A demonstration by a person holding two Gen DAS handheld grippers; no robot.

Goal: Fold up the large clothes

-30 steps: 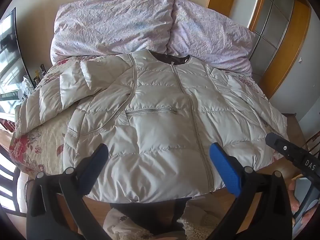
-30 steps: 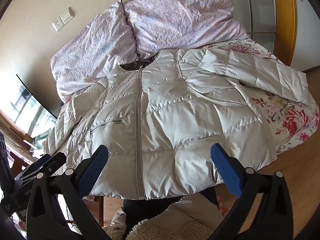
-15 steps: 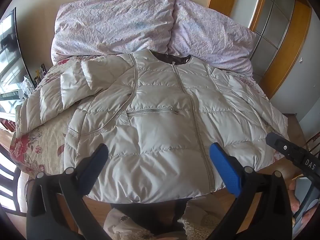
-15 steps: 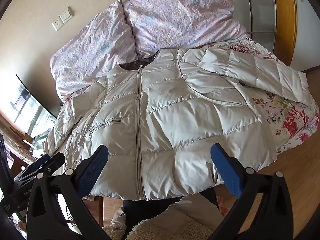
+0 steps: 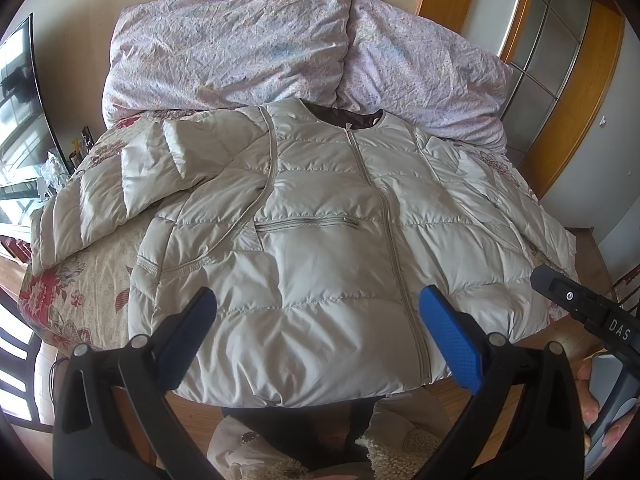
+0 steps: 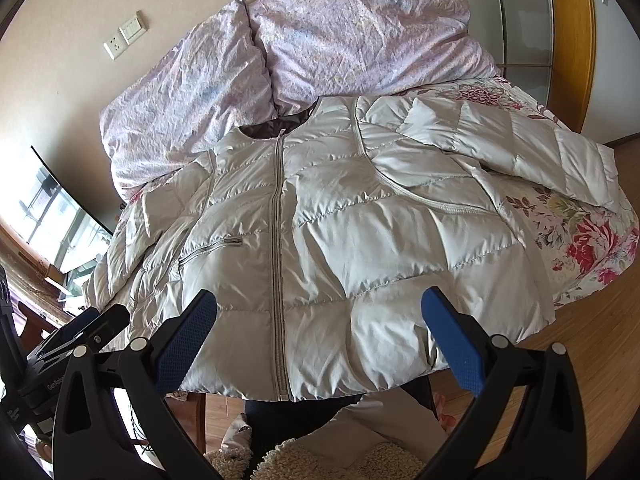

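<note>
A light grey quilted puffer jacket [image 5: 320, 216] lies front up and zipped on the floral bedspread [image 5: 80, 292], collar toward the pillows. It also shows in the right wrist view [image 6: 340, 232]. One sleeve [image 5: 132, 184] spreads out to the left and the other sleeve [image 6: 520, 148] to the right. My left gripper [image 5: 318, 338] is open and empty, just above the jacket's hem. My right gripper [image 6: 318, 338] is open and empty, also over the hem. Neither touches the jacket.
Two pale purple pillows [image 5: 240, 44] lean on the wall behind the jacket. A wooden door frame [image 5: 568, 92] stands at the right. A window [image 5: 16, 112] is at the left. Wooden floor [image 6: 592, 344] lies beside the bed. My legs and fluffy slippers [image 6: 320, 460] are below.
</note>
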